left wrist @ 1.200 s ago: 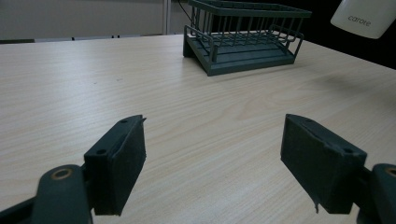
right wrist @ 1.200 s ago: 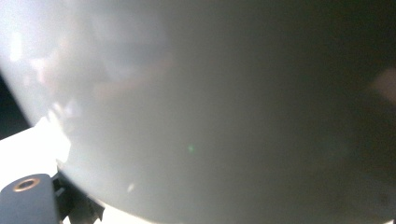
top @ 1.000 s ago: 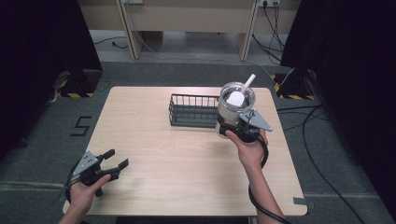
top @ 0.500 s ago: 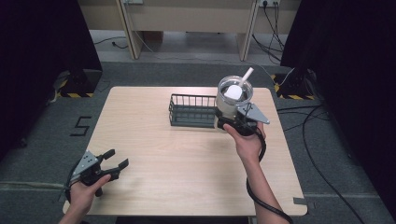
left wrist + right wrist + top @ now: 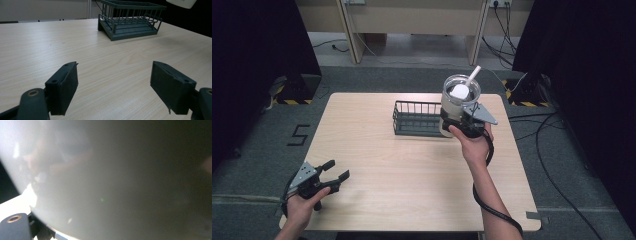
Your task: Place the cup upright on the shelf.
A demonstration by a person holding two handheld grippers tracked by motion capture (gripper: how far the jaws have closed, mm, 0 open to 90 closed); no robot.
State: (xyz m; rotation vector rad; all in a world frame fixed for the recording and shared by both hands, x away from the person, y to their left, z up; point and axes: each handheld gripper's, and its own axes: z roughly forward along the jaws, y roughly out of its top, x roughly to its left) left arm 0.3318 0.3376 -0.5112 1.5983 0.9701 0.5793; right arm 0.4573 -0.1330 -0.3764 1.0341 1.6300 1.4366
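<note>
Your right claw grips the white cup, lifted beside the wire basket. Your left claw stands wide open above the surface.

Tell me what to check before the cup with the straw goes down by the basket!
1. Right tool has a firm hold on the cup: ok, its jaws are shut on the cup's lower wall.
2. Cup is upright: ok, its straw leans out over the rim.
3. Cup is clear of the table: ok, it is held up in the air.
4. Wire basket is unoccupied: ok, nothing lies in it in the left gripper view.
5. Left tool is out of the way: ok, open and low at the near left corner.
6. Whether liquid is in the cup: cannot tell.
</note>
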